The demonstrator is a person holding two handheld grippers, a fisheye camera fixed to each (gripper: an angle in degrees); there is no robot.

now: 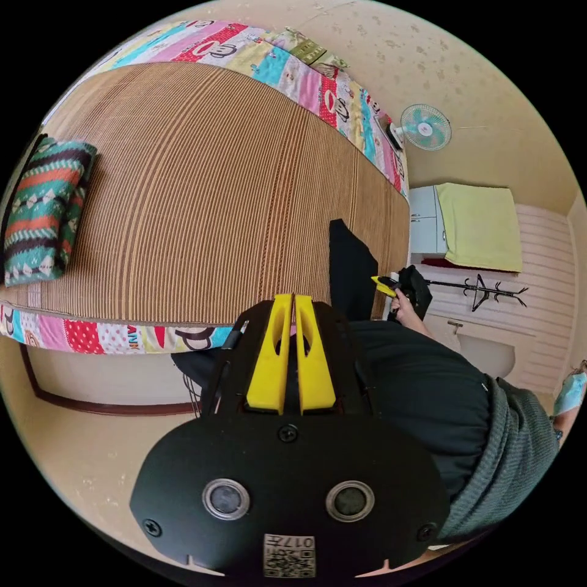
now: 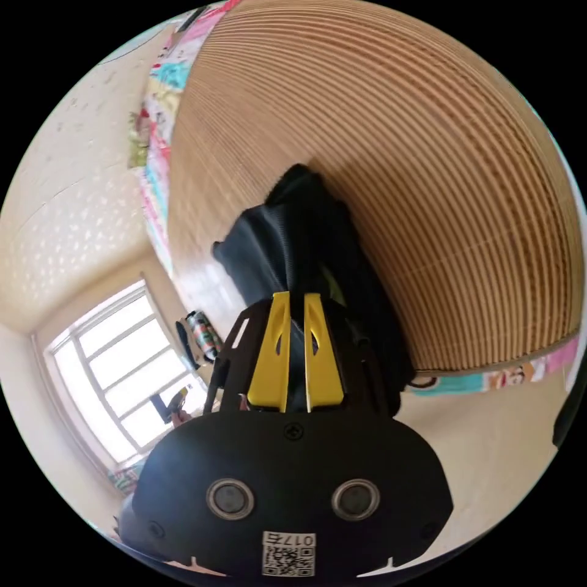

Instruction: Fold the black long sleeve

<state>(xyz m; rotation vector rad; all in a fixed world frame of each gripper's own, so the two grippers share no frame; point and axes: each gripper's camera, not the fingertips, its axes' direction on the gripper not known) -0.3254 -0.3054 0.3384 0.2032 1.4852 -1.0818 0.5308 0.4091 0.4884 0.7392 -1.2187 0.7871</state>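
The black long sleeve (image 1: 350, 269) hangs bunched over the near edge of the bed, stretched between both grippers. In the left gripper view my left gripper (image 1: 292, 299) has its yellow jaws pressed together, with dark cloth (image 1: 192, 365) trailing below it. Further right a hand holds my right gripper (image 1: 384, 285) against the same garment. In the right gripper view the right gripper (image 2: 296, 296) is shut on a fold of the black long sleeve (image 2: 287, 244), which drapes from the mat's edge down toward the jaws.
A striped bamboo mat (image 1: 202, 195) covers the bed over a colourful cartoon sheet (image 1: 92, 336). A folded patterned cloth (image 1: 43, 211) lies at the mat's left end. The person's dark top (image 1: 422, 391) is close on the right. A wall fan (image 1: 425, 126), cabinet and window (image 2: 116, 379) stand beyond.
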